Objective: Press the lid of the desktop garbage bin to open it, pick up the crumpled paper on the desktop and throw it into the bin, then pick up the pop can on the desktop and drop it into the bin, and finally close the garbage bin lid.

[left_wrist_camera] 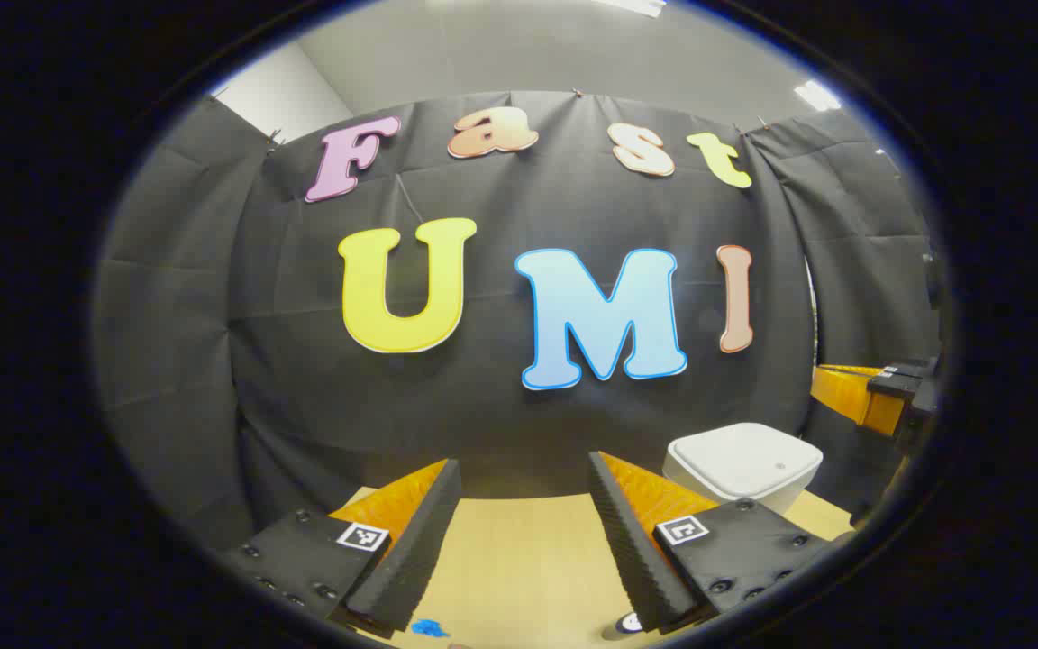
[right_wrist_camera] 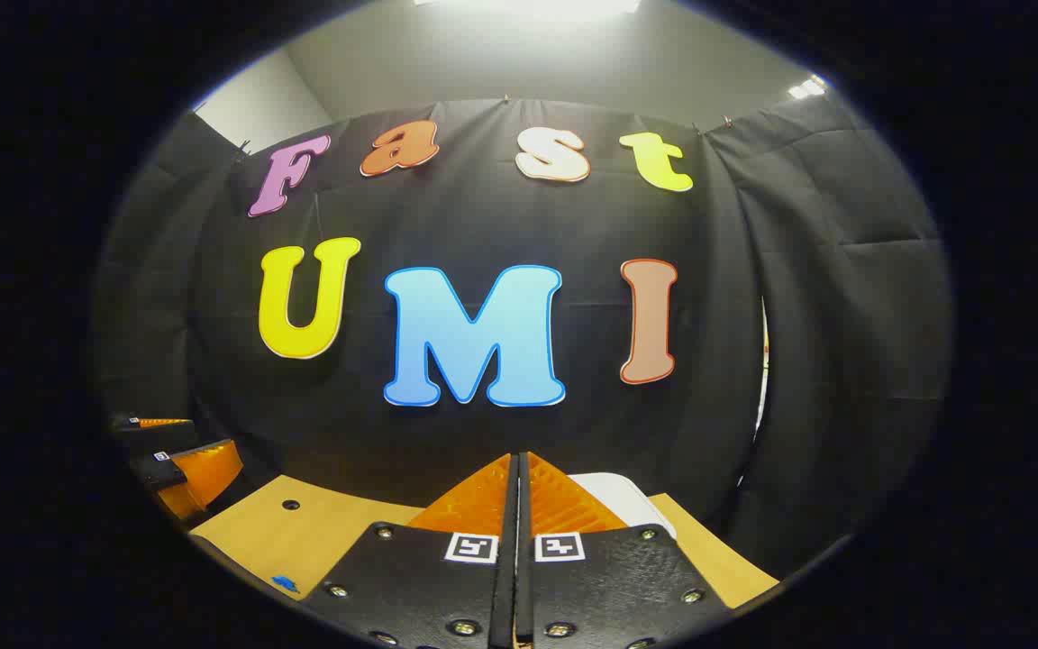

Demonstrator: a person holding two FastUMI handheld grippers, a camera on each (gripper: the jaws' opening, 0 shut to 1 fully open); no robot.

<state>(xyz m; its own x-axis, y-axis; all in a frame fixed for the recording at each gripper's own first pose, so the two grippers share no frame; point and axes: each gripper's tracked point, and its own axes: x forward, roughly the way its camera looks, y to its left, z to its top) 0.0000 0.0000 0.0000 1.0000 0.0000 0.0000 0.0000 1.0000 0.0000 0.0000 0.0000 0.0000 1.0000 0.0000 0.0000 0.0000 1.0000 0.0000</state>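
The white desktop bin (left_wrist_camera: 742, 464) stands at the right of the wooden table (left_wrist_camera: 519, 550) with its lid down flat. My left gripper (left_wrist_camera: 523, 461) hovers open to the left of the bin, with nothing between its fingers. In the right gripper view, the bin's white lid (right_wrist_camera: 632, 501) peeks out just beyond and right of my right gripper (right_wrist_camera: 516, 458), which is shut with its fingers pressed together on nothing. The right gripper (left_wrist_camera: 875, 397) also appears at the far right of the left gripper view, higher than the bin's lid.
A small blue mark (left_wrist_camera: 429, 626) lies on the table near the front edge, also seen as a blue mark (right_wrist_camera: 285, 584) in the right gripper view. The black cloth wall rises close behind the table. The left gripper (right_wrist_camera: 181, 460) shows at the left edge.
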